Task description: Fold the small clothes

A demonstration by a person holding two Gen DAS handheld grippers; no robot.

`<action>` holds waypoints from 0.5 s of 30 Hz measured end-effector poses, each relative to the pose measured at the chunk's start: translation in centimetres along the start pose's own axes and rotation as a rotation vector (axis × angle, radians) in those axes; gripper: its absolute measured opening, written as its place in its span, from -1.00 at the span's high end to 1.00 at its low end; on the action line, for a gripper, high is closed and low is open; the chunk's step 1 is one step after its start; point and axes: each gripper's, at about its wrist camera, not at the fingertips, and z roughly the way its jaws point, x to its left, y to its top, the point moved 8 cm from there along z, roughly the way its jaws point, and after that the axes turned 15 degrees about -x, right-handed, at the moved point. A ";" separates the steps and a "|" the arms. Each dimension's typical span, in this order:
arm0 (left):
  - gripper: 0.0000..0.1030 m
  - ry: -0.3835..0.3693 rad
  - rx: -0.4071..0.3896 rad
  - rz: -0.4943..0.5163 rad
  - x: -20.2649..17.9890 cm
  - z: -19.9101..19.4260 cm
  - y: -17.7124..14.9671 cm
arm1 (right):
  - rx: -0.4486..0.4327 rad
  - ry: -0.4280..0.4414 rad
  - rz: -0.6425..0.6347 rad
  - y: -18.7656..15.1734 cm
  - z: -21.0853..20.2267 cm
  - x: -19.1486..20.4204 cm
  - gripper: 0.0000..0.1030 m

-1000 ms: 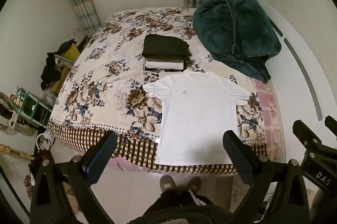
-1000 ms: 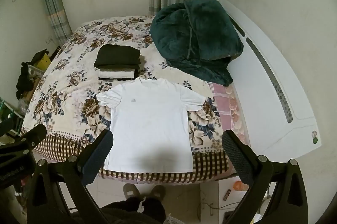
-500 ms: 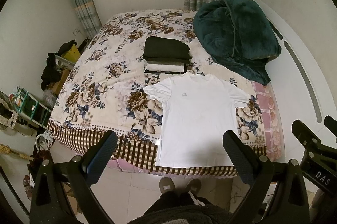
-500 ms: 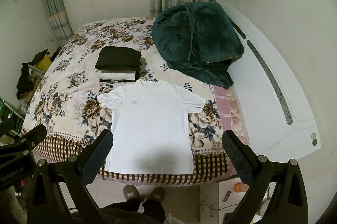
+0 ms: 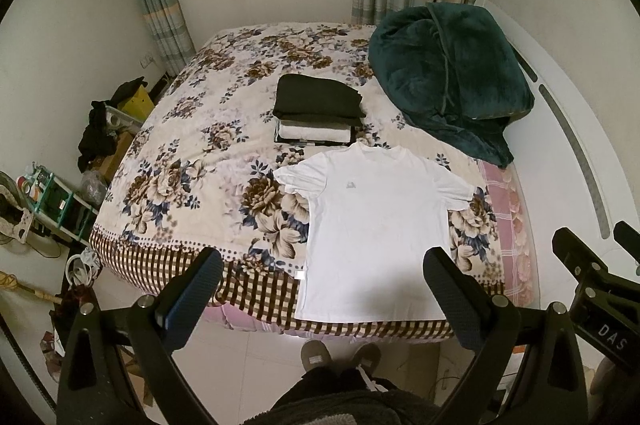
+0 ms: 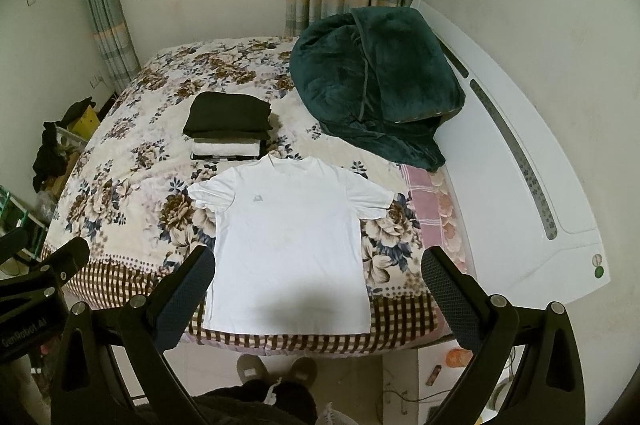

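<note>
The white T-shirt (image 5: 376, 225) lies spread face up on the bed (image 5: 192, 185) ahead of both claws, hem at the near edge and collar away, sleeves out: flat and squared, ready, I judge, for a first fold. The left claw (image 5: 322, 283) and right claw (image 6: 318, 281) hover above the near edge, each gaping wide and holding nothing, well short of the cloth. Beyond the collar sits a stack of folded clothes (image 5: 318, 111), likely finished pieces parked out of the way; farther right of the claws, a green blanket (image 5: 448, 81) is heaped aside.
</note>
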 end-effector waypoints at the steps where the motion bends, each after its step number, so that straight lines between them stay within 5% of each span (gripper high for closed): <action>1: -0.98 0.000 -0.001 0.000 -0.1 0.0 -0.3 | -0.001 0.000 -0.001 0.1 0.0 0.0 -1.00; 15: -0.98 0.002 -0.010 -0.006 0.3 0.4 2.1 | -0.011 0.001 -0.001 0.5 0.0 0.4 -1.00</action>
